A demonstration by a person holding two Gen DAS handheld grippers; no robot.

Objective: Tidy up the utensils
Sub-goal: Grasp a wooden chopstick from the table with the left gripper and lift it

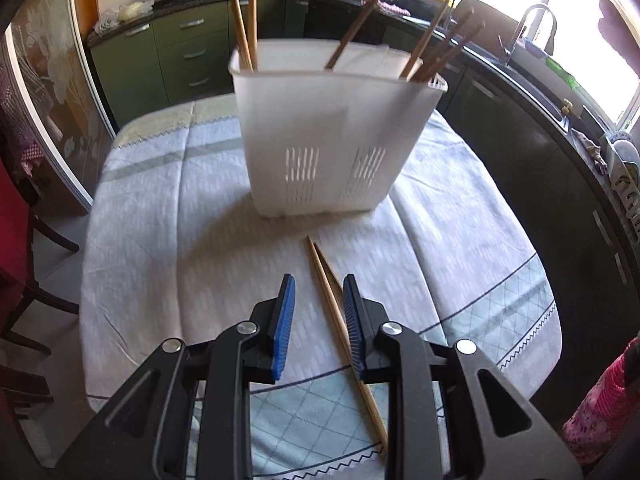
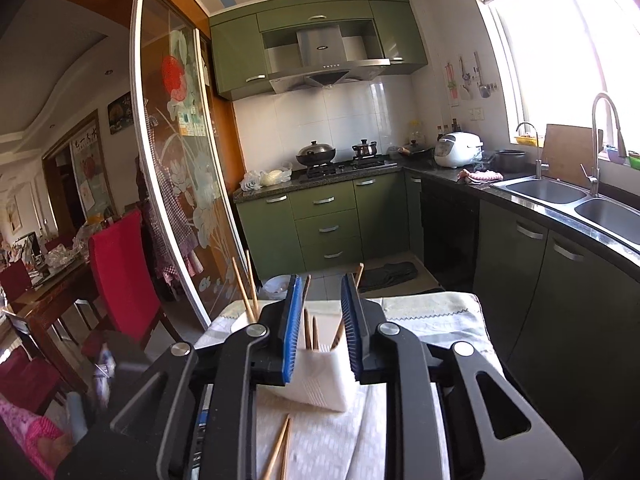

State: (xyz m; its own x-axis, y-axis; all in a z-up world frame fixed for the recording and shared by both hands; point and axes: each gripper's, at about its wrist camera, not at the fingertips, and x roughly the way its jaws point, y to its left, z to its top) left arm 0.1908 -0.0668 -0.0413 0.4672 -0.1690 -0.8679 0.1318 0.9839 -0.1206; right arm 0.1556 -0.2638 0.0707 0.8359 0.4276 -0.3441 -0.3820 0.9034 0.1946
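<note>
Green kitchen cabinets ring a small table (image 1: 168, 216) under a pale patterned cloth; on it stands a white slotted holder (image 1: 332, 132) with several chopsticks already leaning inside; one pair of loose chopsticks (image 1: 340, 316) lies flat on the cloth in front of it, well short of its base.

That pair is what the next move turns on, I'd say; its long axis runs on a diagonal, the far tips pointing toward the holder, the near ends trailing back toward the table's edge. The left gripper (image 1: 318, 300) hangs directly over it with jaws spread and nothing held; the sticks pass between the blue pads, hard by the right-hand one, so it looks slightly off-centre for closing on both.

The right gripper (image 2: 322, 312) sits higher, its jaws parted and empty, framing the holder's top in its own view; the left is plainly nearer the loose pair.
</note>
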